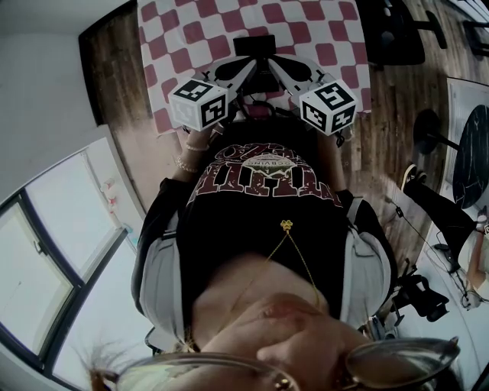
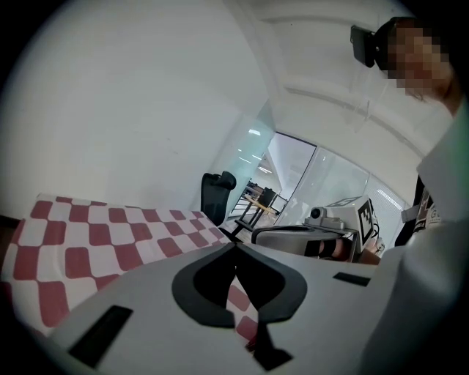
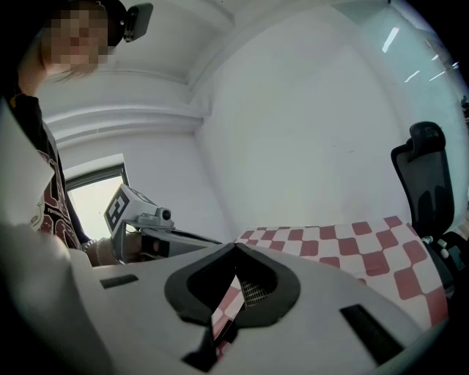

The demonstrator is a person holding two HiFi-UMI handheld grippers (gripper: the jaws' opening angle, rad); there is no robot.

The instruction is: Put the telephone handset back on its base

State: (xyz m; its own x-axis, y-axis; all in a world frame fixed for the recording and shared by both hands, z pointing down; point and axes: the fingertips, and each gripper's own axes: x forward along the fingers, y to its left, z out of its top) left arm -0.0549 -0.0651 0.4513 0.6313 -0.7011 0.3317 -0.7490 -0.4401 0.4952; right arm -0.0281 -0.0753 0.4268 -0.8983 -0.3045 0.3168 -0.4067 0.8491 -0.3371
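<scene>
Hovering over checkered tabletop [image 1: 306, 23] | left gripper [image 2: 234, 246] jaws closed, empty | right gripper [image 3: 234, 246] closed, empty | handset, base: in no view | likely light, rigid, slick plastic; grab across the mid-grip

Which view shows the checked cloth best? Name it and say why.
The head view: it looks down on the checked cloth and shows both side edges. The left gripper view shows only a slanting stretch of it at a low angle. The right gripper view shows another low stretch.
</scene>
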